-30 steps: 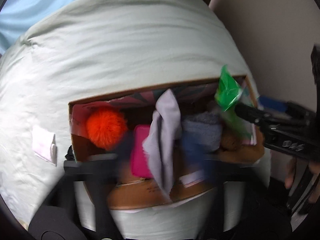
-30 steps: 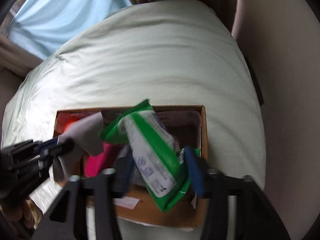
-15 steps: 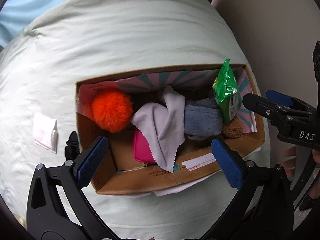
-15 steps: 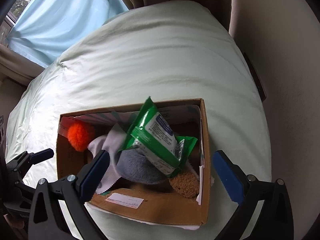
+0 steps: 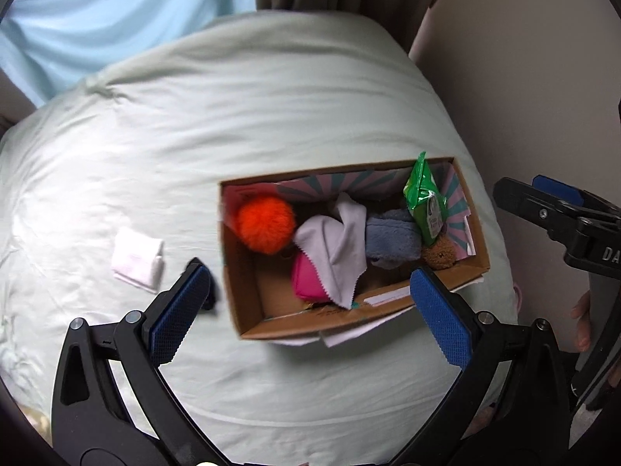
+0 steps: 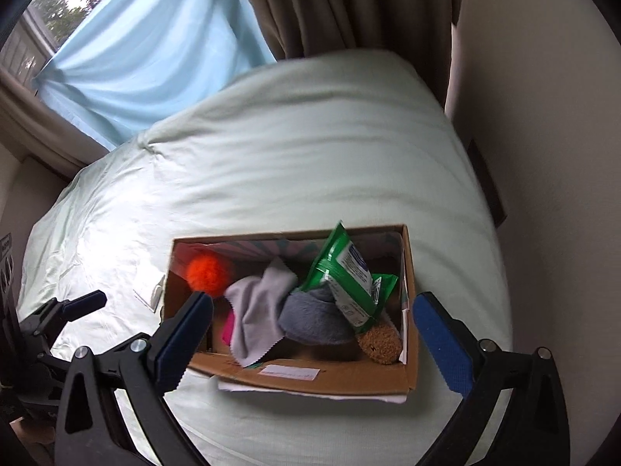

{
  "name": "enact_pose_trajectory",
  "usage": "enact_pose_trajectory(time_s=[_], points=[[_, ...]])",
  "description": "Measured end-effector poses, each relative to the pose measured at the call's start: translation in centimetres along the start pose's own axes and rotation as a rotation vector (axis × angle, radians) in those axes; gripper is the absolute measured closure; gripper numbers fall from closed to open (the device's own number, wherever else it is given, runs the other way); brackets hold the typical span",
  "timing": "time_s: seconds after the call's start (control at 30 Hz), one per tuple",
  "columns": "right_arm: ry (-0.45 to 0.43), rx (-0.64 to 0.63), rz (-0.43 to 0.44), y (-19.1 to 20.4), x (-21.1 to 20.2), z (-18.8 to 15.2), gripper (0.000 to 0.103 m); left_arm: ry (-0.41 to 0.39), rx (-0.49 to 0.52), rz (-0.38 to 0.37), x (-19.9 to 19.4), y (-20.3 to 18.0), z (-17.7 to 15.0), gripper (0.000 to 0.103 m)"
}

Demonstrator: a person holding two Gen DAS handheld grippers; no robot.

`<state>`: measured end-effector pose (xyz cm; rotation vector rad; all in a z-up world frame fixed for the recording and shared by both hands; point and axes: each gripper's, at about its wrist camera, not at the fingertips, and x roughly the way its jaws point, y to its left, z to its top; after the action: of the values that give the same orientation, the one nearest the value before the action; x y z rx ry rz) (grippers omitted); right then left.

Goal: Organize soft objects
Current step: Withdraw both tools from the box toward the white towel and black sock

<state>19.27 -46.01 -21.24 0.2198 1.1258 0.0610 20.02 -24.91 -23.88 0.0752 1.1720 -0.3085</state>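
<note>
A cardboard box (image 5: 248, 299) (image 6: 411, 310) sits on the pale green bed. It holds an orange pom-pom (image 5: 266, 219) (image 6: 205, 272), a light grey cloth (image 5: 337, 248) (image 6: 260, 310), a pink item (image 5: 306, 281), a grey plush (image 5: 392, 239) (image 6: 314, 316), a green wipes pack (image 5: 425, 202) (image 6: 347, 272) and a brown plush (image 5: 440, 254) (image 6: 380, 343). My left gripper (image 5: 310, 310) is open and empty, above the box's near left. My right gripper (image 6: 312, 334) is open and empty over the box's near side.
A small pink-white folded packet (image 5: 137, 262) lies on the bed left of the box, with a dark item (image 5: 209, 299) near my left fingertip. A wall runs along the right. Curtains (image 6: 330, 4) and a window stand at the back.
Both grippers let go: the cloth and the wipes pack now lie in the box. Both grippers opened and drew back and up from the box.
</note>
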Motion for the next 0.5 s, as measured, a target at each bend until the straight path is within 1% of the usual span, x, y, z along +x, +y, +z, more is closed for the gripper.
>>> enact_pose_trajectory(time_s=[0.13,0.27,0.37,0.5], points=[[-0.042,-0.045,0.008,3.1,-3.3,-0.5,0.001,-0.065,-0.02,-0.001,-4.0,1.5,-1.0,0.0],[-0.082,-0.086,-0.015,6.7,-6.4,-1.2,0.001,-0.132,-0.05,0.0,-8.2,3.9,-2.2,0.0],[-0.124,-0.082,-0.019,9.3,-8.8,-2.1,0.0,-0.194,-0.07,0.001,-11.7,6.7,-3.6,0.0],[-0.172,-0.057,0.007,12.7,-11.2,-3.5,0.0,-0.267,-0.064,0.044,-15.5,10.7,-5.1,0.0]])
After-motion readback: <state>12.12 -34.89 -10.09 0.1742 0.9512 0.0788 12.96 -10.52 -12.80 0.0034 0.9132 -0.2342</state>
